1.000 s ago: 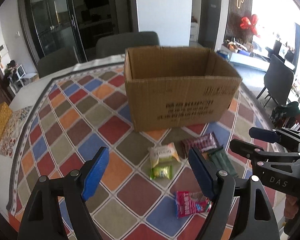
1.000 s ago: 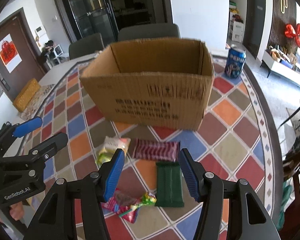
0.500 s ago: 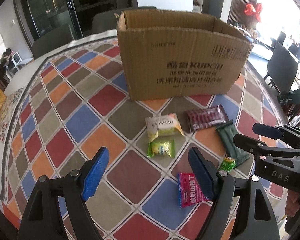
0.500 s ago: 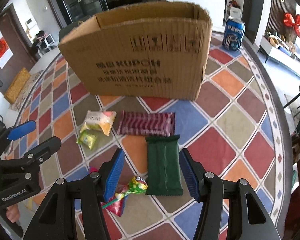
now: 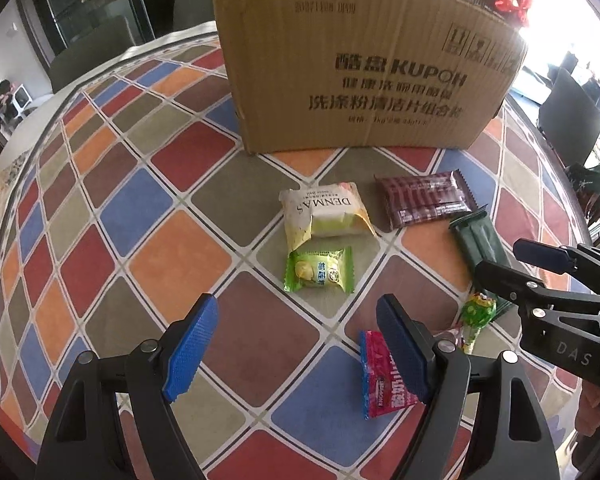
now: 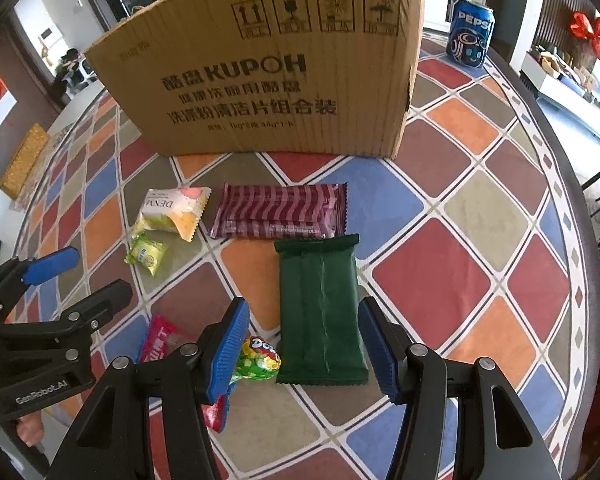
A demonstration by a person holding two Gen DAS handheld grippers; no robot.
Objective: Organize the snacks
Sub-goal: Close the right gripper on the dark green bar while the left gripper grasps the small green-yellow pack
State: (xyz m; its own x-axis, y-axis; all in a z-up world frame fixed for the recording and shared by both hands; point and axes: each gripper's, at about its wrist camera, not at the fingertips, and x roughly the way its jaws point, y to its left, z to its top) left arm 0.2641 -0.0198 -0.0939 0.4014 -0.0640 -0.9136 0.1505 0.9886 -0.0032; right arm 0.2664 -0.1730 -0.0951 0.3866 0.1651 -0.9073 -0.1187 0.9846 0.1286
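Observation:
Several snacks lie on the patterned tablecloth in front of a cardboard box (image 5: pixel 364 68), which also shows in the right wrist view (image 6: pixel 276 72). My left gripper (image 5: pixel 296 354) is open and empty, low over the table, just short of a small green packet (image 5: pixel 319 270); a cream DENMAS packet (image 5: pixel 324 212) lies beyond it. A pink packet (image 5: pixel 376 384) lies by its right finger. My right gripper (image 6: pixel 302 350) is open and empty, its fingers either side of the near end of a dark green packet (image 6: pixel 320 308). A green lollipop (image 6: pixel 258 360) lies by its left finger. A maroon striped packet (image 6: pixel 278 212) lies further on.
A Pepsi can (image 6: pixel 470 32) stands to the right of the box. A yellow patterned box (image 6: pixel 22 160) lies at the table's far left edge. Dark chairs (image 5: pixel 88 56) stand behind the round table. The table edge (image 6: pixel 580 184) curves close on the right.
Both grippers have come down and forward toward the snacks; the box and packets now look larger. Both stay open and empty.

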